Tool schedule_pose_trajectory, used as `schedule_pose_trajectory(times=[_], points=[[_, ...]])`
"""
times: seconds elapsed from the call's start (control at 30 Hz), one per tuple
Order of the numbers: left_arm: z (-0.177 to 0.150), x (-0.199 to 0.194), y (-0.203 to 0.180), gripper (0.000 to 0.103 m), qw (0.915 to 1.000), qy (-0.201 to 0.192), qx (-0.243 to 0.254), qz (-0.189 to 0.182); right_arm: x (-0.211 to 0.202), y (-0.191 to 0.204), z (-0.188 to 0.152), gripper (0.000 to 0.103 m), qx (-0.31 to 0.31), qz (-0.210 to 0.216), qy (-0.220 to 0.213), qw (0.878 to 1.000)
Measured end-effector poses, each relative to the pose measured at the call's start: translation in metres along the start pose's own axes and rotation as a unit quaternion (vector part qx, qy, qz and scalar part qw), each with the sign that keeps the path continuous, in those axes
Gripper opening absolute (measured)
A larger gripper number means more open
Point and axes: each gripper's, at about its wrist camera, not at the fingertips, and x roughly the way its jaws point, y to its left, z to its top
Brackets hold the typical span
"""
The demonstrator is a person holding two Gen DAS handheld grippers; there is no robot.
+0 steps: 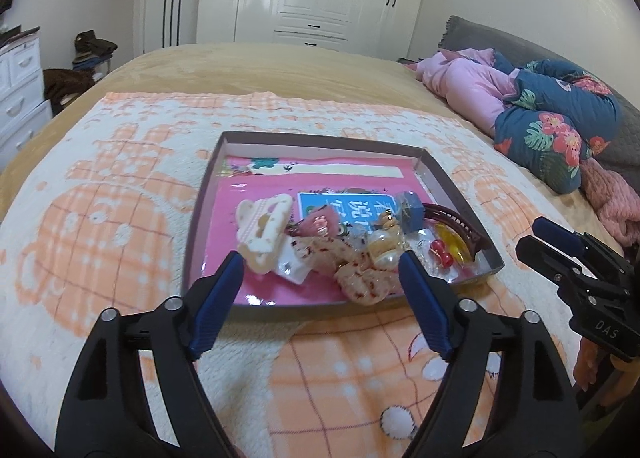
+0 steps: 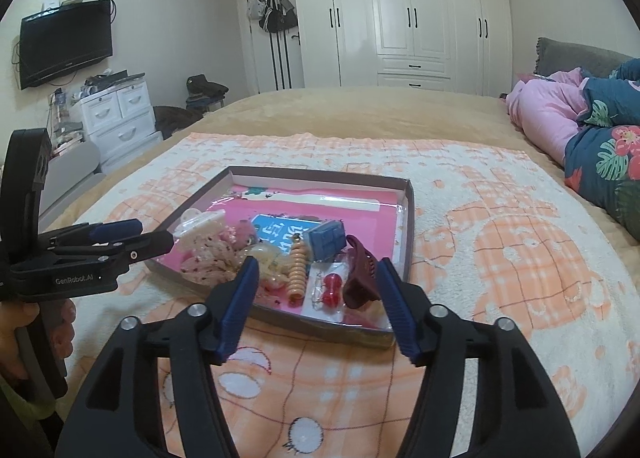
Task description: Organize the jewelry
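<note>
Both grippers hang just above the near edge of the tray, and neither touches anything. My left gripper has its blue-padded fingers spread wide, framing the middle of the pile with nothing between them. My right gripper is spread just as wide and holds nothing; its fingers bracket the red beads and the dark claw clip.

The shallow grey cardboard tray lies flat on the cream-and-orange plush blanket spread over the bed. A glossy pink sheet with a blue printed panel lines its floor. All the jewelry is heaped in the tray's near half; the far half holds only the liner.

I count one cream hair claw with a plaid bow at the left of the heap, one speckled pink fabric scrunchie against the near wall, one small blue box toward the middle, one orange spiral hair tie, one pair of red bead earrings on a clear packet, and one dark red claw clip in the near right corner. Smaller pale pieces are tangled among these, and I cannot tell them apart well enough to count.
</note>
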Motion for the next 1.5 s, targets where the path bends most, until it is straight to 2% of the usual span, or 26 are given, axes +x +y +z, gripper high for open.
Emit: schedule_pose_trajectory(times=[0.07, 0.23, 0.37, 0.87, 1.5], points=[[-0.002, -0.005, 0.003, 0.081, 1.0, -0.004, -0.004, 0.001, -0.005, 0.003, -0.001, 0.071, 0.002, 0.0, -0.007, 1.0], [-0.01, -0.022, 0.006, 0.091, 0.9998, -0.021, -0.005, 0.005, -0.016, 0.007, -0.005, 0.087, 0.012, 0.002, -0.021, 1.0], [-0.016, -0.033, 0.006, 0.091, 0.9995, -0.031, -0.003, 0.005, -0.025, 0.011, -0.009, 0.092, 0.014, 0.004, -0.029, 0.999], [-0.046, -0.058, 0.01, 0.092, 0.9976, -0.065, -0.008, 0.022, -0.053, 0.022, -0.029, 0.096, 0.005, -0.011, -0.056, 0.998], [-0.063, -0.077, 0.001, 0.092, 0.9954, -0.095, 0.0, 0.016, -0.073, 0.031, -0.054, 0.097, -0.011, -0.028, -0.085, 0.996]])
